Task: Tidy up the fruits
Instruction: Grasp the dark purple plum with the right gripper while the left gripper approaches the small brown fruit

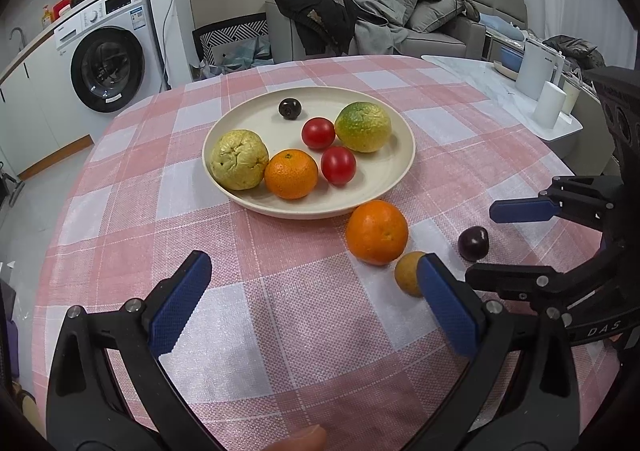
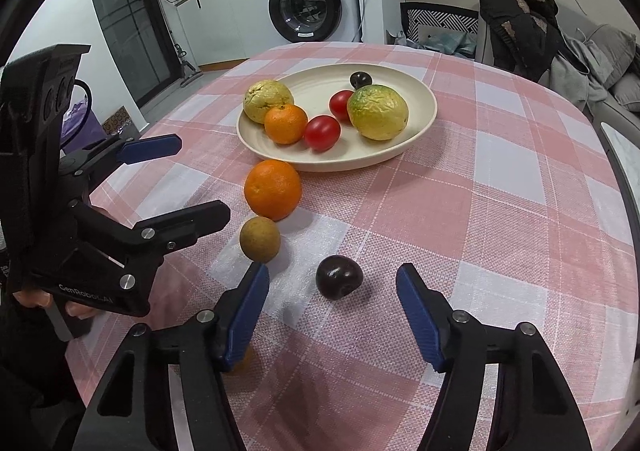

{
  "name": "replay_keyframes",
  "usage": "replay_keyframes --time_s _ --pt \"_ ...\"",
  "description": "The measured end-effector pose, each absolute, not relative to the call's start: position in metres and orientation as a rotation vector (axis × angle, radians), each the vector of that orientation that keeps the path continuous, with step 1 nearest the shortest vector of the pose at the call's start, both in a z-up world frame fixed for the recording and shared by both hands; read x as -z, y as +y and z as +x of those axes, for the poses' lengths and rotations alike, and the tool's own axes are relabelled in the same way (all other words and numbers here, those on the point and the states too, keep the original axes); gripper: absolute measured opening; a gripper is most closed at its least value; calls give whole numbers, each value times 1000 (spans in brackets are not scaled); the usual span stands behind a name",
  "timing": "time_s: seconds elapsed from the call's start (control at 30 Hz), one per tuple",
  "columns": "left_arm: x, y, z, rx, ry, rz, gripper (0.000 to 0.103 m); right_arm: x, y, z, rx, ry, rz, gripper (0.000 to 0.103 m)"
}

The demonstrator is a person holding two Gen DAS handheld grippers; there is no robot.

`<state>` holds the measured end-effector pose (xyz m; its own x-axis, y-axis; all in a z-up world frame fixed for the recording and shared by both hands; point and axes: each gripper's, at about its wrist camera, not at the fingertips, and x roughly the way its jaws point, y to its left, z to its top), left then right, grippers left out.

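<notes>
A cream plate (image 1: 208, 155) on the pink checked tablecloth holds a wrinkled yellow citrus (image 1: 239, 159), a mandarin (image 1: 291, 173), two red tomatoes (image 1: 338, 165), a green-yellow citrus (image 1: 363, 127) and a dark plum (image 1: 290, 108). In front of the plate lie an orange (image 2: 273, 189), a small brown round fruit (image 2: 260, 239) and a second dark plum (image 2: 339, 277). My right gripper (image 2: 332, 285) is open with this plum between its blue pads, which stand clear of it. My left gripper (image 1: 314, 265) is open over bare cloth, its right finger just in front of the brown fruit (image 1: 406, 271).
A white side table (image 1: 560, 127) with white cups stands past the table's right edge. A washing machine (image 1: 108, 63) and a sofa (image 1: 440, 23) piled with clothes are behind. Something small and orange (image 2: 245, 362) shows under my right gripper's left finger.
</notes>
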<state>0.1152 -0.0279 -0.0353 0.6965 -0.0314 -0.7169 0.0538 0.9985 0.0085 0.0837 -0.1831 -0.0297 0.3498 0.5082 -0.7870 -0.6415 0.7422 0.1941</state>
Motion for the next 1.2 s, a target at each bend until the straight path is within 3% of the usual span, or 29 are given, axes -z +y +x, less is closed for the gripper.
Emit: replay_keyframes --time_s 0.5,0.63,1.2 --pt "41 -34 117 69 822 26 102 39 -181 85 -739 973 -175 41" --pt "43 -36 118 76 829 22 102 39 -181 85 -727 967 -182 26" --pt "61 -49 128 137 929 -81 101 24 -194 91 -690 900 -134 25"
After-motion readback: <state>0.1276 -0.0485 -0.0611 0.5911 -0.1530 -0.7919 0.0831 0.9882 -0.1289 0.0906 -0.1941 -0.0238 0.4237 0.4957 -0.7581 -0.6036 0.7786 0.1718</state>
